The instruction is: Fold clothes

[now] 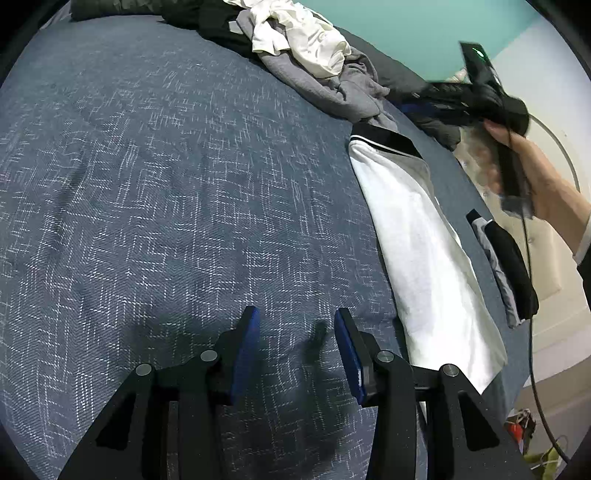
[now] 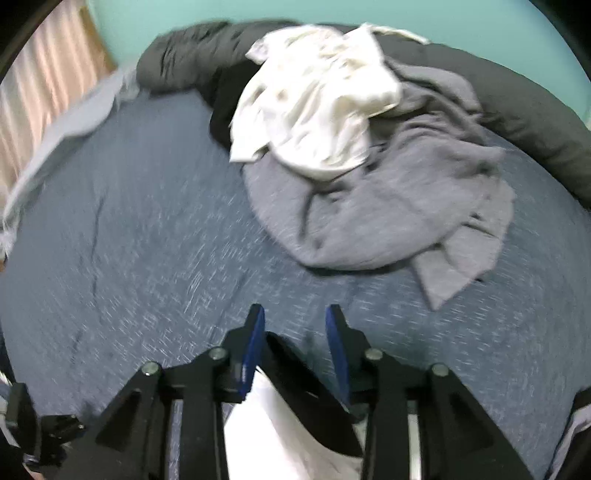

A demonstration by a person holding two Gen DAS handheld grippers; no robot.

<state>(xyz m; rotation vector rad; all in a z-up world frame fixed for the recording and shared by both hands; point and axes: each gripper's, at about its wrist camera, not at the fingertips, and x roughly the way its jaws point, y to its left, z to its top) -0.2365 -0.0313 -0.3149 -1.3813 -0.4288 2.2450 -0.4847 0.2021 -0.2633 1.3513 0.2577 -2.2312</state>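
Observation:
A folded white shirt with a black collar (image 1: 424, 236) lies on the blue patterned bed cover (image 1: 166, 184), at the right in the left wrist view. My left gripper (image 1: 295, 317) hovers open over bare cover just left of it, with nothing between its blue pads (image 1: 247, 350). My right gripper (image 2: 295, 314) is open above the shirt's collar end (image 2: 295, 417), and its pads press on nothing. Ahead of it lies a loose pile: a white garment (image 2: 317, 99) on a grey one (image 2: 388, 206). A person's hand (image 1: 546, 184) holds the right gripper's handle.
A small folded stack of black and grey clothes (image 1: 513, 269) sits near the bed's right edge. A dark rolled duvet (image 2: 535, 122) runs along the back by the teal wall (image 2: 166, 18). A curtain (image 2: 40, 81) hangs at the far left. Small items lie on the floor (image 1: 521, 428).

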